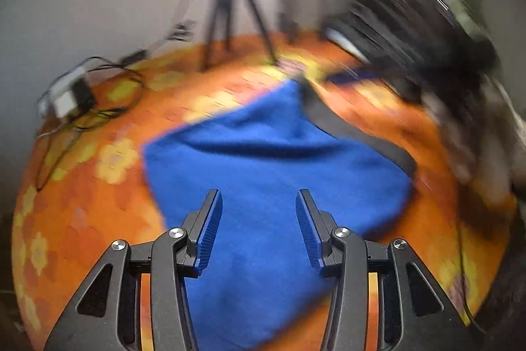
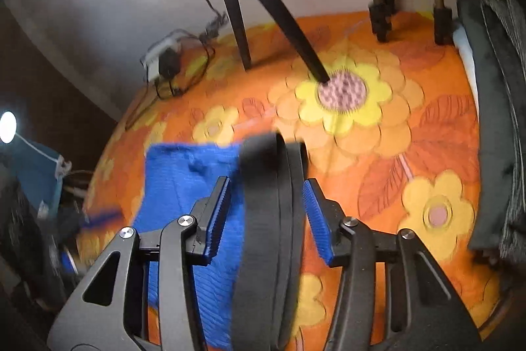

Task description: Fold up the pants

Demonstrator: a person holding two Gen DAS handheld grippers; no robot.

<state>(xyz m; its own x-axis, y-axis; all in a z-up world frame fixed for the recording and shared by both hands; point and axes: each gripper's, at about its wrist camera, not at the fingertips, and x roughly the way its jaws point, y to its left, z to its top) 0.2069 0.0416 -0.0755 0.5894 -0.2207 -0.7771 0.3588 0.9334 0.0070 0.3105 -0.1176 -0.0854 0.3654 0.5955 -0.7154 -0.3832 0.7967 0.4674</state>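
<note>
Left wrist: left gripper [image 1: 259,203] spread wide, empty, over the blue pants [image 1: 263,160], which lie on the orange floral cover [image 1: 108,206] already doubled over, black waistband [image 1: 355,134] along the far right edge. Looks mid-fold, more folds likely left. Right wrist: right gripper [image 2: 266,189] jaws apart, waistband [image 2: 269,219] between them, grip contact unclear. No legible brand or text in either view.
</note>
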